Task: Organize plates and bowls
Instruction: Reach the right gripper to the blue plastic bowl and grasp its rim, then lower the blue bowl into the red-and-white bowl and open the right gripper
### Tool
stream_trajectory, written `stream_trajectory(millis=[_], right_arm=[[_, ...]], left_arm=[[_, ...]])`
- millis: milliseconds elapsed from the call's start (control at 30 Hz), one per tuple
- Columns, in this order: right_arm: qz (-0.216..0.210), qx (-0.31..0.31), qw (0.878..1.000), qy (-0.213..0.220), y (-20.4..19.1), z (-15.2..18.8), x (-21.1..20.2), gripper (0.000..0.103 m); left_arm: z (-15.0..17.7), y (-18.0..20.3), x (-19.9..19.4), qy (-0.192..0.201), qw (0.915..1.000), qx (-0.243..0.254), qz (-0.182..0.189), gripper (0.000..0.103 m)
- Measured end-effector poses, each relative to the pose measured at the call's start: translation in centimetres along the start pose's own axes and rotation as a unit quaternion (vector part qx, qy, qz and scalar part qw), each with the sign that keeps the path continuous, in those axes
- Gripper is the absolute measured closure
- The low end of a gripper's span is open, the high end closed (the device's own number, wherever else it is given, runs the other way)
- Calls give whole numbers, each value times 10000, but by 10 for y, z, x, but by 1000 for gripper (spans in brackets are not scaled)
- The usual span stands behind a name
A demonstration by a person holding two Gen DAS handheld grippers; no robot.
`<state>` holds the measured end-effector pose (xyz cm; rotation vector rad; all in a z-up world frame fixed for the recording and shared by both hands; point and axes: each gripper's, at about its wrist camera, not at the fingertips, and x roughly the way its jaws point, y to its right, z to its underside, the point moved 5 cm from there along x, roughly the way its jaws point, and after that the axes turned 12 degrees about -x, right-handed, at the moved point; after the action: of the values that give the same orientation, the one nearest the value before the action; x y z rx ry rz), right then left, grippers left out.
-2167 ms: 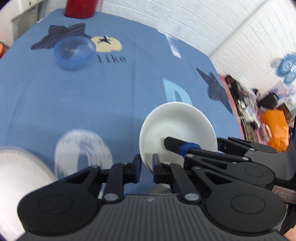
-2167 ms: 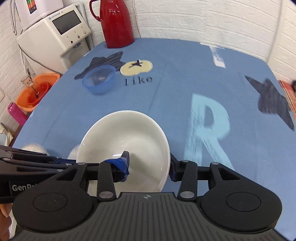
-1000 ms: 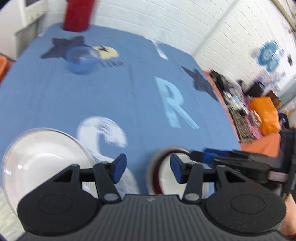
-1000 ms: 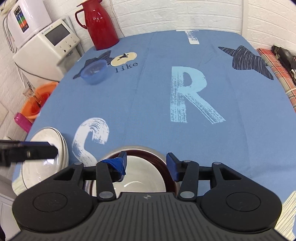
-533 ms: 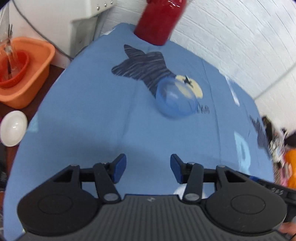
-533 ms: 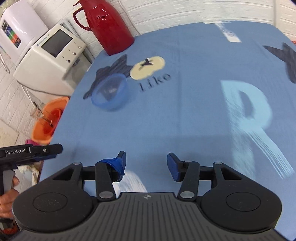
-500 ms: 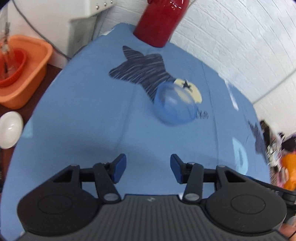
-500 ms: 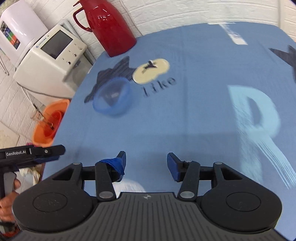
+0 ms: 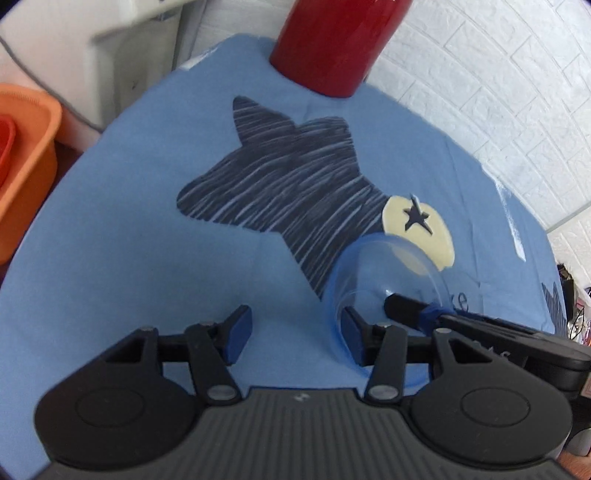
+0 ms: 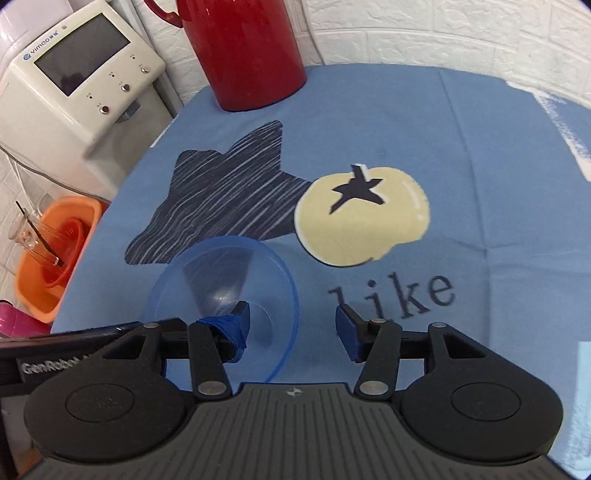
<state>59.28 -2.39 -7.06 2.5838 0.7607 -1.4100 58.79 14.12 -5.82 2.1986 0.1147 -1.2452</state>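
A clear blue plastic bowl (image 10: 221, 273) stands upright on the blue printed tablecloth (image 10: 461, 155), next to the dark star print. My right gripper (image 10: 291, 328) is open and straddles the bowl's right rim, its taped left finger inside and its right finger outside. In the left wrist view the blue bowl (image 9: 384, 269) lies at the right, and my left gripper (image 9: 295, 330) is open, with its right fingertip at the bowl's left rim. The right gripper's taped finger (image 9: 410, 308) reaches into the bowl there. Neither gripper holds anything.
A red thermos jug (image 10: 243, 48) stands at the far edge of the table. A white appliance (image 10: 74, 85) is beyond the left edge, and an orange basin (image 10: 48, 251) with a glass sits below it. The brick wall (image 10: 443, 33) closes off the back.
The white bowl held earlier was set down near the front and released. Both grippers then moved forward across the table and closed in on the blue bowl from either side.
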Motion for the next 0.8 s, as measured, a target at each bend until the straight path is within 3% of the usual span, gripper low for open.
stream_trajectory(millis=[67,133,167,267,533,700,800], right_arm=[[41,-112,9998,159,-2,-2,2,71],[-93,-145,9995,256,-5,-2,1,76],[-194,-116,9994,249,-6,-3,3,77],[-360,-111,9991,186,-14,0,4,81],[-273,258,9993,-12,-25,16,-24,77],[-249,554,9980,-179,-26,49,-66,76],[-112,433,9987,-227,-27,79,-107,75]], left_arm=[[-2,1,5,40,9999,88,-100,54],[-2,3,8,101,9997,211,-117,77],[-1,4,10,108,9994,273,-187,97],[4,7,9,9,9998,196,61,103],[25,14,-20,-227,9993,205,200,103],[62,24,-60,-502,9977,344,288,103],[101,39,-90,-674,9952,536,460,103]])
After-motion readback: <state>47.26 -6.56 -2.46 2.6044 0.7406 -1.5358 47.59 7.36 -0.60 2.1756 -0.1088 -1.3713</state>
